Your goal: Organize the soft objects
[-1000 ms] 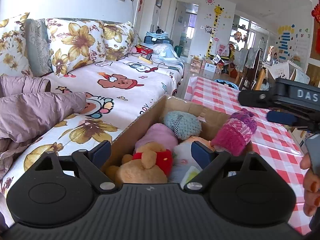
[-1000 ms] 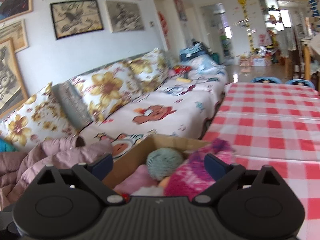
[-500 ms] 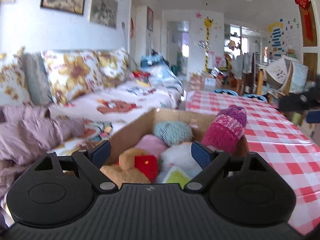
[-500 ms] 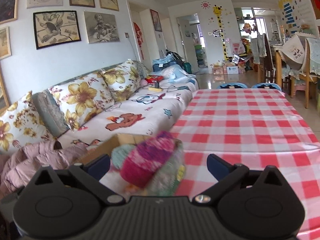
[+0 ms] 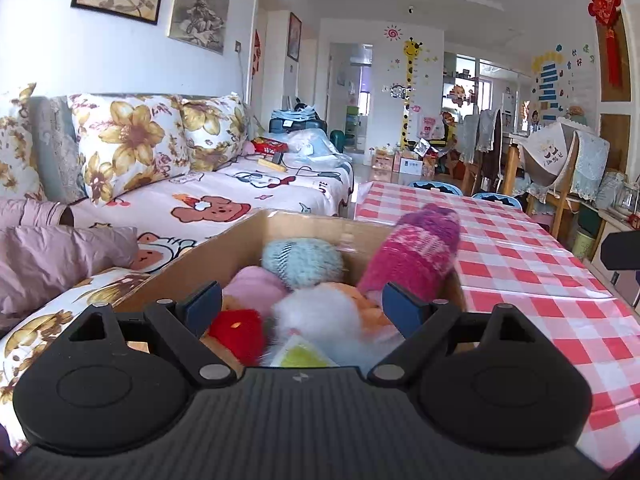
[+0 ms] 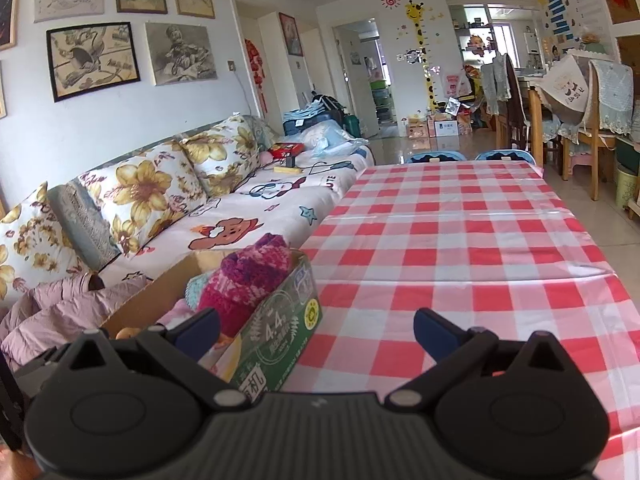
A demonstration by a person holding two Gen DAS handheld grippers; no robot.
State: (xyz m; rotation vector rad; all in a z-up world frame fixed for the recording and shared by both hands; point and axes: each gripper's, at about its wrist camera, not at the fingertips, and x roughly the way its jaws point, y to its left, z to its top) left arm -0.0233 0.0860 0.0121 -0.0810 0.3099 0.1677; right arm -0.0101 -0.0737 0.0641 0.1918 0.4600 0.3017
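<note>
A: Where is the knitted hat [image 5: 416,252]?

B: Propped in the cardboard box [image 6: 280,328]. Your right gripper [image 6: 316,330] and left gripper [image 5: 302,306] gape empty. It's probably light and squashy; pinch its folded brim.

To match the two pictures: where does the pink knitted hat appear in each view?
Left wrist view: pink knitted hat right of centre, leaning on the cardboard box right wall.
Right wrist view: hat lower left, in the box.
Shared landmark: giraffe height chart on the far wall.
</note>
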